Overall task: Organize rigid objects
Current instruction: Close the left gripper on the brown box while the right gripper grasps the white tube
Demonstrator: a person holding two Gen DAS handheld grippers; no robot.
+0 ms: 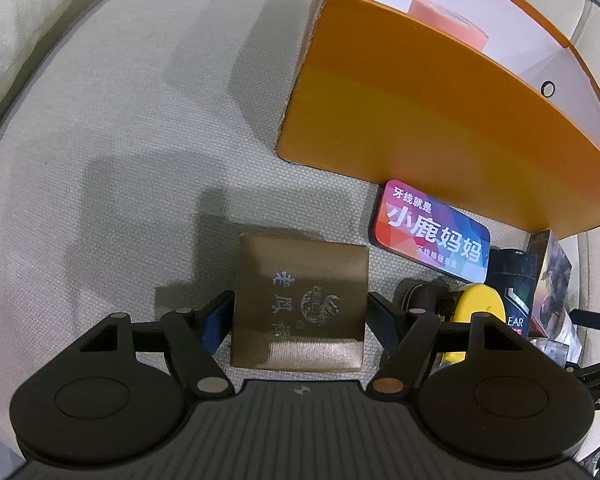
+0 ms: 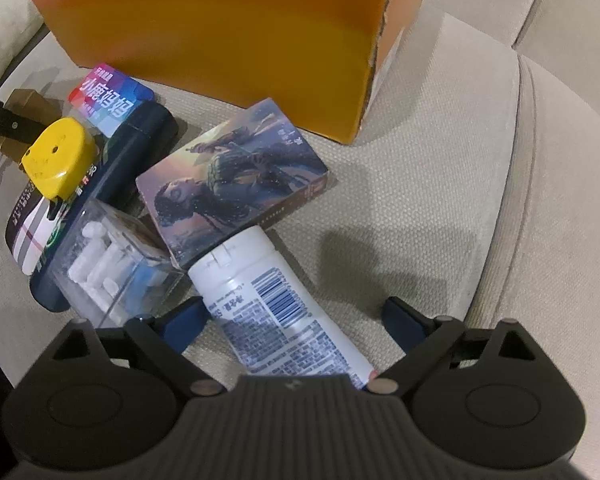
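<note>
Close in, the left gripper (image 1: 300, 312) had its two fingers set against the left and right sides of a flat brown box (image 1: 300, 300) with pale lettering, pinching it where it lay on the cushion (image 1: 140, 160). Just right of that box lay a yellow tape measure (image 1: 478, 312), and beyond it a colourful floss case (image 1: 432, 232) and a dark bottle (image 1: 512, 276). Farther off stood a large orange box (image 1: 440, 120), open at the top with white inner walls, and an orange roll (image 1: 448, 20) showed inside it.

The right gripper (image 2: 296, 320) was spread wide, its fingers apart on either side of a white bottle (image 2: 276, 308) that lay on its side, cap pointing away; the left finger sat close beside the bottle, though contact could not be judged, and the right finger stood well clear. The bottle's cap touched a picture box (image 2: 232, 180) lying flat beyond it. Left of the white bottle sat a clear plastic case (image 2: 116, 264) holding small white pieces, resting against the dark bottle (image 2: 100, 200).

Everything rested on a beige woven sofa seat, with a seam and another cushion (image 2: 560, 160) at the far right. Both grippers pointed forward and down over the seat, close to the fabric.
</note>
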